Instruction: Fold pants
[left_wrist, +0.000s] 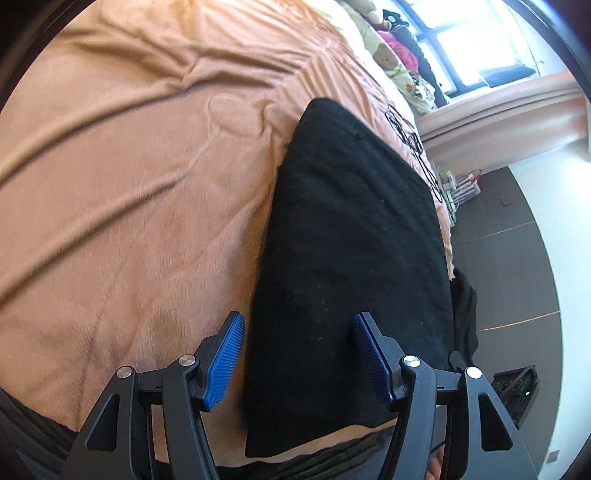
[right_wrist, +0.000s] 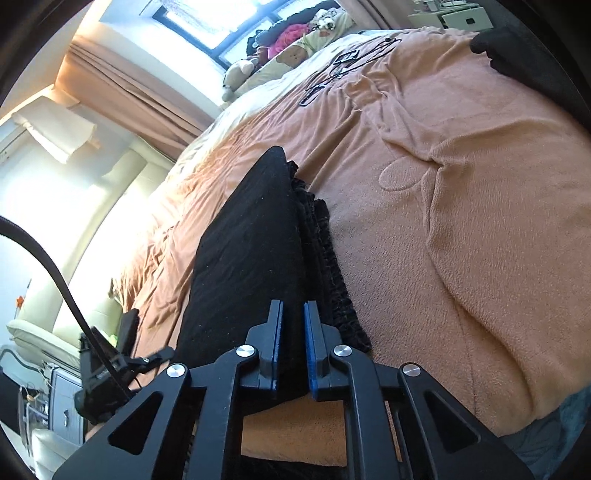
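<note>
The right gripper (right_wrist: 293, 314) is clenched on the near edge of the black pants (right_wrist: 251, 258). The left gripper (left_wrist: 299, 325) hangs released, the pants (left_wrist: 351, 240) between its fingers and stretching ahead on the orange blanket (left_wrist: 129, 184). One-sided pull may skew the fold — layers could slip apart.

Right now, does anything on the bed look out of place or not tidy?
Mostly tidy. The black pants lie folded on the orange blanket, but ribbed under-layers stick out past the top layer on one side. Loose black cables lie farther up the bed.
</note>
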